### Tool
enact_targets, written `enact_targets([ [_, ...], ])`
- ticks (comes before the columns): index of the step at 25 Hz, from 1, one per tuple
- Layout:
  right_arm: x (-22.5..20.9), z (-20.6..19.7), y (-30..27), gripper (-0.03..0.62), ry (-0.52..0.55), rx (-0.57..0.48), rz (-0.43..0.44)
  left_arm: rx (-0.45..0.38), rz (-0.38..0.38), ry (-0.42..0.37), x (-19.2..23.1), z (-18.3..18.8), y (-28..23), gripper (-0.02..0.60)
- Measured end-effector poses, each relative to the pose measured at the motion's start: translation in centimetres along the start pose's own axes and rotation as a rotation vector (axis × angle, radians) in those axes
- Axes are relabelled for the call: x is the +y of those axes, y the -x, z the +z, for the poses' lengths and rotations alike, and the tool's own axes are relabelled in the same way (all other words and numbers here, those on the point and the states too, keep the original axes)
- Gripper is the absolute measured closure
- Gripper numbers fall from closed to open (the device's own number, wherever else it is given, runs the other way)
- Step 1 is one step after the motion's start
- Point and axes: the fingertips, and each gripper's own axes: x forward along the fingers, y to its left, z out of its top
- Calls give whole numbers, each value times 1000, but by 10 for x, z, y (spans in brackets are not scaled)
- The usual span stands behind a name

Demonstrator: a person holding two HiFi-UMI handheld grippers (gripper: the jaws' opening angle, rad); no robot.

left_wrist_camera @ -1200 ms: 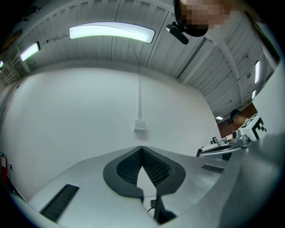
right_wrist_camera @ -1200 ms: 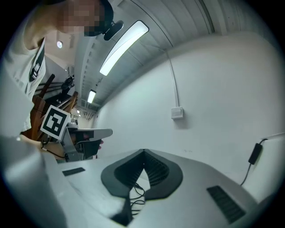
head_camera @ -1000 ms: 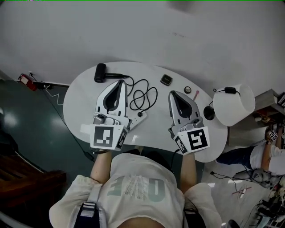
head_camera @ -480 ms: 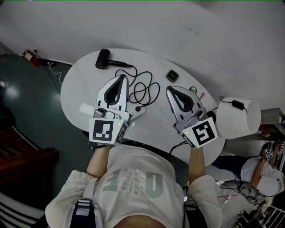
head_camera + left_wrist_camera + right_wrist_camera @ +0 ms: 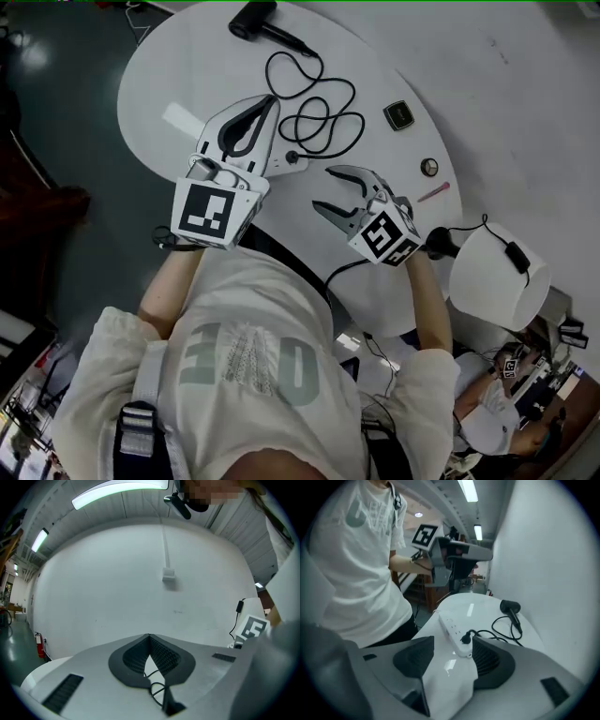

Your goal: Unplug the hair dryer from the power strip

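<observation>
The black hair dryer (image 5: 253, 19) lies at the table's far edge, and its cord (image 5: 319, 103) coils toward a black plug (image 5: 292, 157) seated in the white power strip (image 5: 298, 165). My left gripper (image 5: 273, 97) is shut and empty, hovering over the strip and hiding most of it. My right gripper (image 5: 323, 189) has just been opening and its jaws stand wide, pointing left at the strip with nothing between them. In the right gripper view the strip (image 5: 452, 629), the plug (image 5: 465, 638) and the dryer (image 5: 511, 607) lie just ahead of the right gripper (image 5: 452, 645). The left gripper (image 5: 150, 637) faces a white wall.
On the white oval table (image 5: 187, 66) lie a small black square object (image 5: 399, 114), a round item (image 5: 429, 167) and a pink pen (image 5: 433, 192). A white lampshade (image 5: 497, 277) stands at the table's right end. A white wall runs behind the table.
Both grippers came down toward the table. The right gripper went from shut to wide open and turned leftward toward the power strip. The left one stayed shut.
</observation>
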Motion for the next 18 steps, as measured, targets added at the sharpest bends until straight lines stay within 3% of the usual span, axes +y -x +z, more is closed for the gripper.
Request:
enact_targets([
  [4, -8, -23, -36, 341, 82, 33, 40, 33, 38, -22, 7, -11, 3, 577],
  [10, -32, -42, -70, 321, 119, 47, 102, 54, 112, -22, 17, -23, 9, 577],
  [18, -28, -32, -108, 316, 192, 5, 225, 108, 148, -27, 23, -42, 10, 577],
])
